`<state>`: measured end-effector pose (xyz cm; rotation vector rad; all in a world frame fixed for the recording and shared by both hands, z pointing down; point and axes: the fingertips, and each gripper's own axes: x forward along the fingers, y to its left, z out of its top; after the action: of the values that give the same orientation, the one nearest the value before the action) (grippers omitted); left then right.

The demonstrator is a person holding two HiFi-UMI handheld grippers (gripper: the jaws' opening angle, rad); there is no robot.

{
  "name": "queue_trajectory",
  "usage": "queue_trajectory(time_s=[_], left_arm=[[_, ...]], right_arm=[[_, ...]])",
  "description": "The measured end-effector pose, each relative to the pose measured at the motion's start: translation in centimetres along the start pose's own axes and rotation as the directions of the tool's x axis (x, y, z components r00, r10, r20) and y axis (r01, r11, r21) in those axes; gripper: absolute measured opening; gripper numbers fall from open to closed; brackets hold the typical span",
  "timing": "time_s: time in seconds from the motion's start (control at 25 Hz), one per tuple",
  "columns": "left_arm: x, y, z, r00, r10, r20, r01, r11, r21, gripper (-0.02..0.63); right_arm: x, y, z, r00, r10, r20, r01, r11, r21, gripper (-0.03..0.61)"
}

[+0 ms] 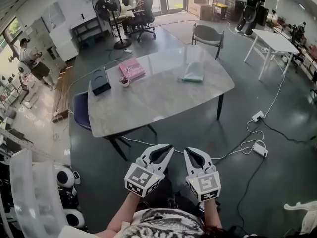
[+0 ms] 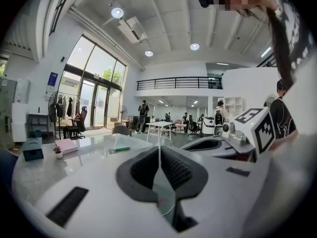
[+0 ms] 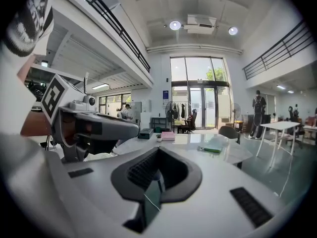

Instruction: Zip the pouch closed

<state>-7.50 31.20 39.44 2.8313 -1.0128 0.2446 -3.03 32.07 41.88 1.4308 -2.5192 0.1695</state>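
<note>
Pouch (image 1: 192, 73) lies on the desk (image 1: 148, 103), not yet reached. Left gripper (image 1: 166, 149) and right gripper (image 1: 190, 153), both closed and empty, likely must advance to the desk and open.

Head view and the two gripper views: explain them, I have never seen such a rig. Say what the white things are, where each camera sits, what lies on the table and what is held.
A person holds a two-jaw gripper in each hand; there is no robot arm. The head view looks down from the person's head onto the left gripper and the right gripper, each with a marker cube. The other two views ride on the grippers and look along their jaws. Both grippers are shut and hold nothing. Ahead, not yet reached, stands a table with a pale green pouch, a pink book, a dark box and a small potted plant.
</note>
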Motion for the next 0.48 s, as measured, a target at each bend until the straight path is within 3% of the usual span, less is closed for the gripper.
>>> queue_trajectory(time_s=[0.48], left_arm=[[8.4,6.7,-0.6,0.999,-0.023,-0.03,0.023,1.0,-0.014,0.021]], right_arm=[[7.7,-6.5,-0.5,0.999,-0.01,-0.038,0.01,1.0,0.016,-0.002]])
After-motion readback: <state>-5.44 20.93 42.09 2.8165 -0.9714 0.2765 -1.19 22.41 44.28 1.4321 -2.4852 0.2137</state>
